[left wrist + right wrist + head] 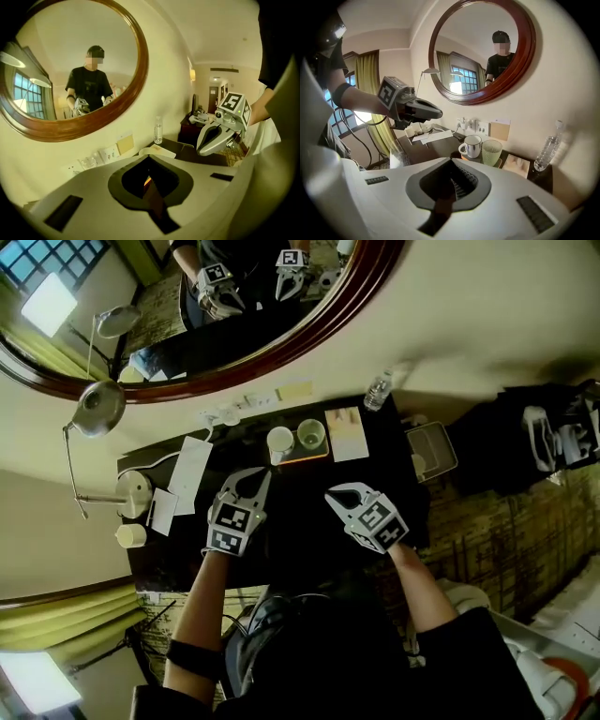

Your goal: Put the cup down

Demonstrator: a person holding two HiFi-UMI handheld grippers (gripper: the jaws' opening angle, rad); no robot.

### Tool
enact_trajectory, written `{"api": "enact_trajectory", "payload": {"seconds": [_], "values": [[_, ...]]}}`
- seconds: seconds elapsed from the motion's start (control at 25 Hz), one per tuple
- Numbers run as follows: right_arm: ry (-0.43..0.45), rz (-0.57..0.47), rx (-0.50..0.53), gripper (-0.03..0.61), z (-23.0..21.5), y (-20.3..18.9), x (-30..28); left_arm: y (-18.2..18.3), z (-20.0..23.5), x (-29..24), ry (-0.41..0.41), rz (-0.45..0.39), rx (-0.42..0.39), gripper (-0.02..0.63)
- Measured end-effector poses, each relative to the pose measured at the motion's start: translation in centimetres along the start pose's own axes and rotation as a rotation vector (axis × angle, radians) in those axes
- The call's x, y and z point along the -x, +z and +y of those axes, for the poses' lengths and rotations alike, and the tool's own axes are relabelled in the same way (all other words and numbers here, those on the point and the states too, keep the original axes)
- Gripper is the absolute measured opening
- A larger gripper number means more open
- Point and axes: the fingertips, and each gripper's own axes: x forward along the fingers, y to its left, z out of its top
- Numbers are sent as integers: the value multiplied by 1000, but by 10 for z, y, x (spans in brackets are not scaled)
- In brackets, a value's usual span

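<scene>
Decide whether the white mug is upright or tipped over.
Upright: the mug stands on its base beside the green cup, with its rim facing up.

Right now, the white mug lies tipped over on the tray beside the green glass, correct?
No: the white mug stands upright, not tipped over, on the tray beside the green glass. The right gripper view shows it.

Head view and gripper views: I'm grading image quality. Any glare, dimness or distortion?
Head view: bright glare in the mirror, the black desk dim. Left gripper view: fisheye bows the mirror, corners vignette dark. Right gripper view: the water bottle looks smeared near the edge.
</scene>
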Motion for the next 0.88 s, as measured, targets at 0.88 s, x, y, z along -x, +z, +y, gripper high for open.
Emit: {"api": "enact_trajectory", "payload": {"seconds": [0.88], "values": [[-119, -85, -112, 0, -22, -5, 40, -44, -36, 64, 86, -83, 215, 0]]}}
